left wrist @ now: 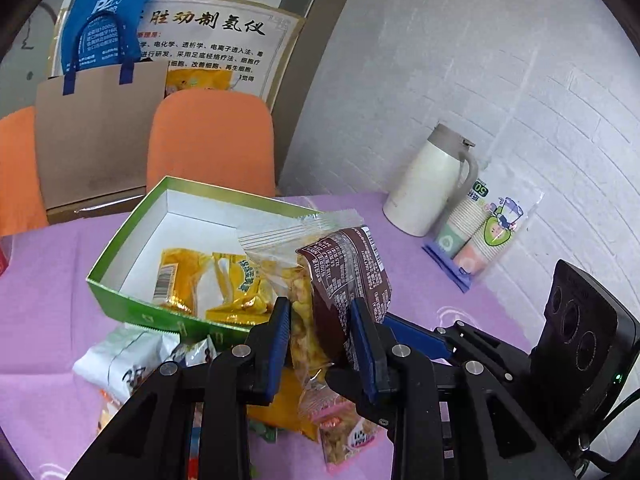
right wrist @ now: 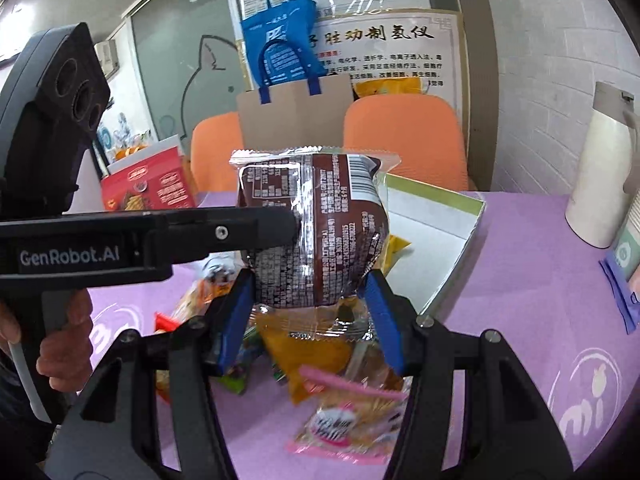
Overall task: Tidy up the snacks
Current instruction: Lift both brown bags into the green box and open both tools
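Holding one brown foil-wrapped snack packet point(right wrist: 316, 232) between them, both the right gripper point(right wrist: 312, 300) and the left gripper point(left wrist: 320, 320) have fingers closed on it, above the bench. Next, I judge: one releases, the other lowers it into the green-sided open cardboard box point(left wrist: 132, 304) beyond.

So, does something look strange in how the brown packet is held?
Yes. Both grippers hold the same brown packet: the right gripper pinches it from below, while the left gripper clamps it together with a clear yellow snack bag, just outside the green box.
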